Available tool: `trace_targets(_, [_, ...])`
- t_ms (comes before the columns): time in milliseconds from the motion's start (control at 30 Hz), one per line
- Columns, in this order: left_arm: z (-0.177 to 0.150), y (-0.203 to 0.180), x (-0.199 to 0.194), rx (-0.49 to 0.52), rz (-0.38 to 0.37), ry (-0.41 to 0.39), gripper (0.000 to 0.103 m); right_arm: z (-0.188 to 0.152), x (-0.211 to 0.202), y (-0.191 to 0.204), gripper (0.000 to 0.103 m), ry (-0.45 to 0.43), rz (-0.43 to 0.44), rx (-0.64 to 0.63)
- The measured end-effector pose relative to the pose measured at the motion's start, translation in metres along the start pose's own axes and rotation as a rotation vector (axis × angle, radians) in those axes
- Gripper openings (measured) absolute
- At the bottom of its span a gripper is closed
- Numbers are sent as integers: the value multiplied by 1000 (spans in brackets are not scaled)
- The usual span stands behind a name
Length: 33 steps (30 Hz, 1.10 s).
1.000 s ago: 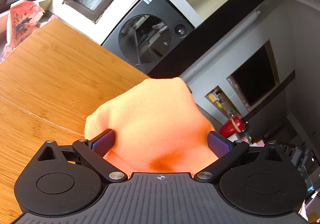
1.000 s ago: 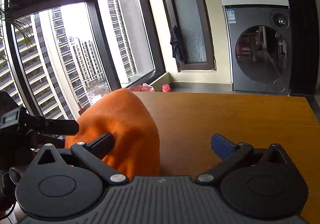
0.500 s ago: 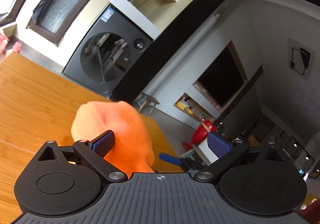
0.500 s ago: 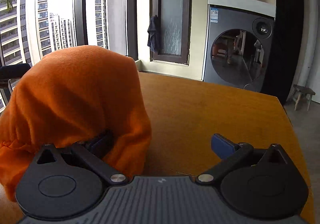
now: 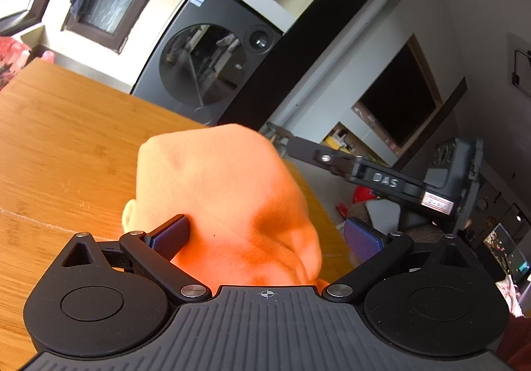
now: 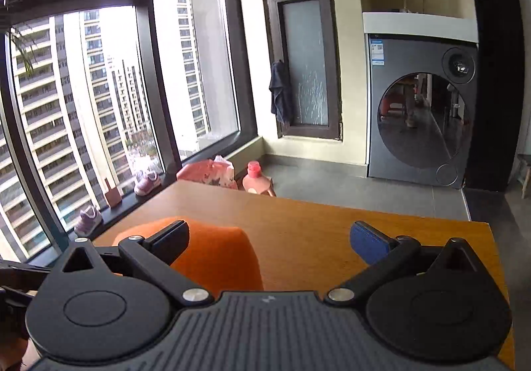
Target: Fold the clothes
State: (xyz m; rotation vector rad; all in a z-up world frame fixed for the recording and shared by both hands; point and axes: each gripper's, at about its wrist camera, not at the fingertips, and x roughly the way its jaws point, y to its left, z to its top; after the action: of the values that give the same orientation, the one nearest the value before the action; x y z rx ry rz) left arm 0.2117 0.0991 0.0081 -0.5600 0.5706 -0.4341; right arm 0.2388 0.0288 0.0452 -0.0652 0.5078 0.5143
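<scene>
The left gripper has its jaws spread wide, released. A bunched orange garment sits between them, pressed against the left blue pad while the right pad stands clear of the cloth. The garment rises in a rounded heap above the wooden surface, and its lower folds drop behind the gripper body, so what bears it cannot be told.

The right gripper also has its jaws wide apart, clamping nothing. In the right wrist view the same orange garment lies low by the left finger, at the near left part of the surface; whether the finger touches it cannot be told. The right finger hangs over bare wood.

In the left wrist view the right gripper's dark body reaches in from the right, beyond the garment.

Past the surface stand a grey washing machine, a frosted glass door, and tall windows.
</scene>
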Motion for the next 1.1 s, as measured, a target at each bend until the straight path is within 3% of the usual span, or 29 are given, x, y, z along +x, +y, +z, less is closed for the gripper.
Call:
trace_targets(67, [-3, 5, 5, -7, 26, 24, 101, -10, 36, 14, 103, 98, -73, -74])
trace_targets(167, [-4, 10, 6, -6, 46, 36, 101, -14, 52, 7, 103, 132, -48, 32])
trace_targets(233, [2, 15, -5, -30, 47, 10, 101, -14, 48, 6, 103, 128, -54, 32])
trace_targets(333, [17, 17, -30, -60, 34, -100, 101, -17, 34, 13, 103, 90, -96, -40])
trace_targets(433, [35, 9, -47, -71, -72, -188, 101, -18, 31, 23, 103, 65, -120, -71])
trace_targets(500, [43, 0, -39, -78, -146, -170, 101, -18, 30, 30, 103, 49, -121, -85])
trace_targets(567, [44, -3, -22, -83, -167, -113, 101, -17, 22, 34, 103, 17, -126, -114])
trace_targets(667, [34, 5, 7, -103, -88, -34, 101, -18, -6, 31, 103, -40, -131, -117])
trace_targets(733, [28, 7, 11, -79, -71, -39, 101, -22, -25, 24, 103, -51, -82, -79])
trace_targets(833, [23, 6, 12, -54, -46, -47, 101, -41, -48, 20, 103, -1, 102, -65])
trace_targets(1100, [15, 0, 17, 32, 51, -15, 102, -74, -25, 53, 103, 64, 29, -168])
